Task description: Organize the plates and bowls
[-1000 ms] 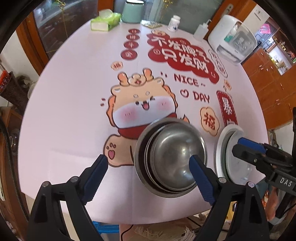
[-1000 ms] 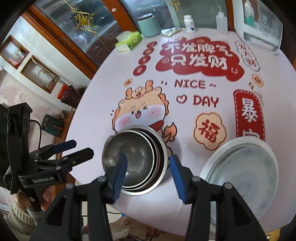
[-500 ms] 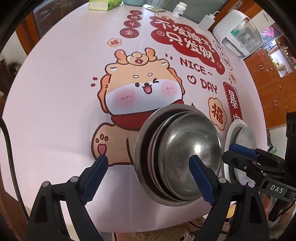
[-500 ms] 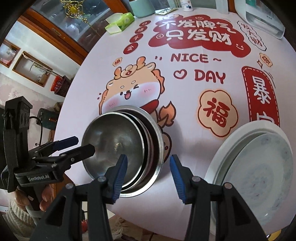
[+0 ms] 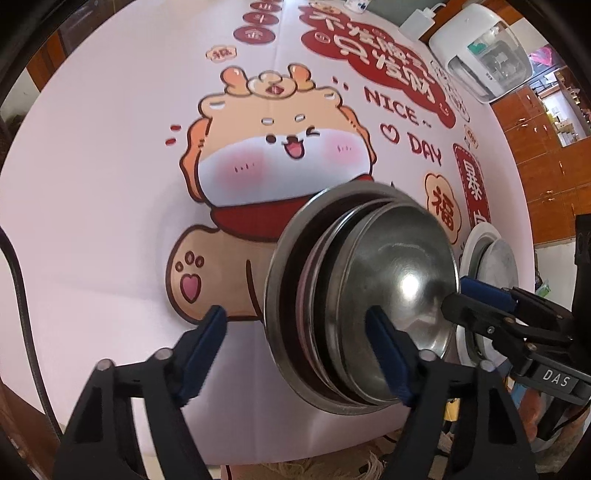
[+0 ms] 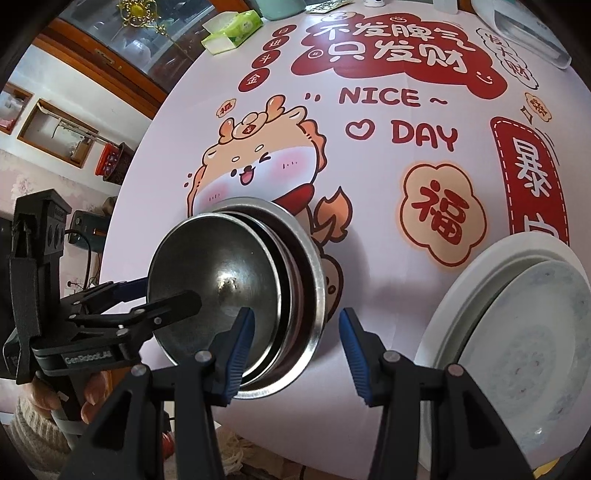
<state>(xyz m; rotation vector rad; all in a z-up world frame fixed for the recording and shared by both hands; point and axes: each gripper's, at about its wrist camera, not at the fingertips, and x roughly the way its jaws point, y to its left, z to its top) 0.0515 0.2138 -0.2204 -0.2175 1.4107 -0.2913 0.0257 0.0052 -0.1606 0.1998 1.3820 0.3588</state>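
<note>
A stack of nested steel bowls [image 5: 369,295] stands near the table's front edge; it also shows in the right wrist view [image 6: 240,291]. My left gripper [image 5: 295,350] is open, its jaws straddling the stack's near left rim. My right gripper [image 6: 295,343] is open, its jaws astride the stack's near right rim. A stack of white plates [image 6: 517,332] lies to the right of the bowls and shows in the left wrist view [image 5: 487,258]. Each gripper appears in the other's view beside the bowls.
The round table [image 5: 92,184] has a pink cartoon cloth. At the far side are a tissue box [image 6: 232,31], a white appliance [image 5: 484,55] and a bottle [image 5: 417,22]. The table's front edge lies just under the grippers.
Both grippers have moved forward and down toward the bowl stack, which now looms larger between their jaws. Bowls and plates have not shifted on the table.
</note>
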